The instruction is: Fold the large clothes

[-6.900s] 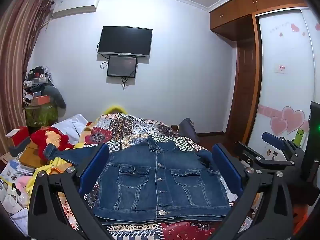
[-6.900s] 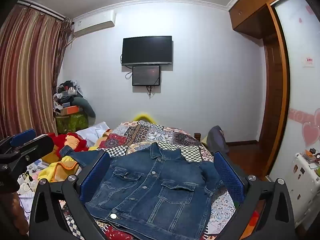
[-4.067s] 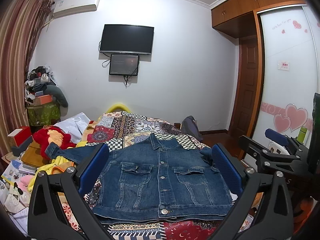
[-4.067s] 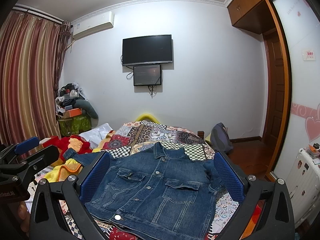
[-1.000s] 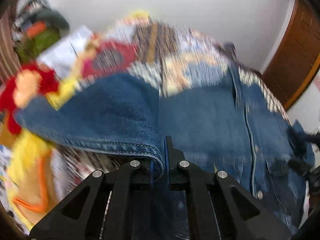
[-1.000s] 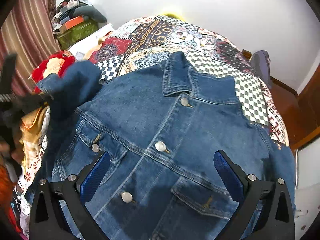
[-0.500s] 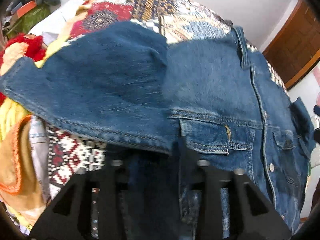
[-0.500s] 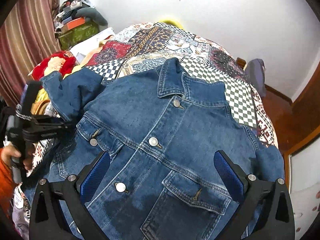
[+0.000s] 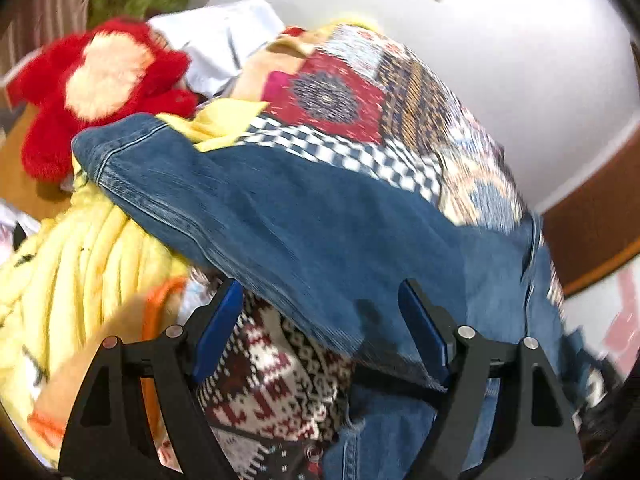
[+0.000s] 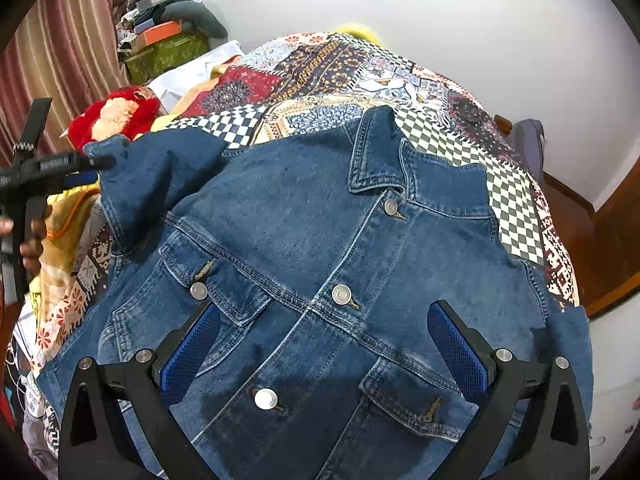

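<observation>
A blue denim jacket point(image 10: 320, 248) lies front up and buttoned on the patterned bedspread point(image 10: 360, 76). Its left sleeve point(image 9: 248, 216) stretches out to the left over a yellow garment point(image 9: 80, 264). My left gripper point(image 9: 320, 320) is open, its blue pads either side of the sleeve's lower edge; it also shows at the left of the right wrist view point(image 10: 72, 168), by the sleeve cuff. My right gripper point(image 10: 320, 344) is open and empty, hovering above the jacket's chest pockets. The jacket's right sleeve hangs off the bed's right edge.
A red plush toy point(image 9: 100, 88) and white cloth point(image 9: 224, 44) lie left of the bed. Boxes and clutter point(image 10: 168, 40) stand by the striped curtain point(image 10: 60, 64). A wooden wardrobe point(image 10: 616, 240) stands at the right, with a white wall behind.
My left gripper was shut on the sleeve, then let go and opened; the sleeve now lies stretched out to the left. My right gripper has stayed open above the jacket, drifting slightly back.
</observation>
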The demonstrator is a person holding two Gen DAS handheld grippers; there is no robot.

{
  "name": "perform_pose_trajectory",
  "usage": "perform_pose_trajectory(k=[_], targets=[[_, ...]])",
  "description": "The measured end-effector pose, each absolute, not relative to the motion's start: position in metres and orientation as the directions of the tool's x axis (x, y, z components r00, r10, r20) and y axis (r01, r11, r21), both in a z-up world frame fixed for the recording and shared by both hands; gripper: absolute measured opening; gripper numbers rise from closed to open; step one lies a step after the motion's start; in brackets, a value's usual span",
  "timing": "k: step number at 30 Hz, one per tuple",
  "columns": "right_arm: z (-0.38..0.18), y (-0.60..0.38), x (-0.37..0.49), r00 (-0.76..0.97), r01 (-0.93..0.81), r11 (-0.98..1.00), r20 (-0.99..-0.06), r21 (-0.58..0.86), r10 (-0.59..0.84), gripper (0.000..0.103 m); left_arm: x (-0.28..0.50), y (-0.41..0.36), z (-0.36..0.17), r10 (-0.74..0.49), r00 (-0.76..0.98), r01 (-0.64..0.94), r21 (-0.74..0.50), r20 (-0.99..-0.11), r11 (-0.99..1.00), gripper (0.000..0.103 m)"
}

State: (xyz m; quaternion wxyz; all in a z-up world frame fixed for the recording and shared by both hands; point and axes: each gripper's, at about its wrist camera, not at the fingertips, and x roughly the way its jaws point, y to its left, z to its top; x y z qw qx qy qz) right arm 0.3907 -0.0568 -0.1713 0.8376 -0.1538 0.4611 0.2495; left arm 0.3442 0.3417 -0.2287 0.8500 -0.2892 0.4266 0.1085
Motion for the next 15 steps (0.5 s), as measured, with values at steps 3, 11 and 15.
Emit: perform_pose_trajectory(k=[3, 11, 15], targets=[[-0.178, -0.054, 0.396, 0.439, -0.555, 0.832, -0.859, -0.029, 0.263, 0.103, 0.354, 0.362, -0.242, -0.070, 0.596, -0.470, -0.419, -0.800, 0.777, 0.080], [-0.190, -0.049, 0.403, 0.411, -0.551, 0.834, -0.875, -0.015, 0.256, 0.103, 0.383, 0.384, -0.260, -0.023, 0.552, -0.525, -0.369, -0.834, 0.767, 0.056], [-0.188, -0.050, 0.402, 0.417, -0.553, 0.833, -0.873, -0.023, 0.253, 0.103, 0.387, 0.380, -0.256, 0.064, 0.507, -0.538, -0.258, -0.860, 0.802, 0.015]])
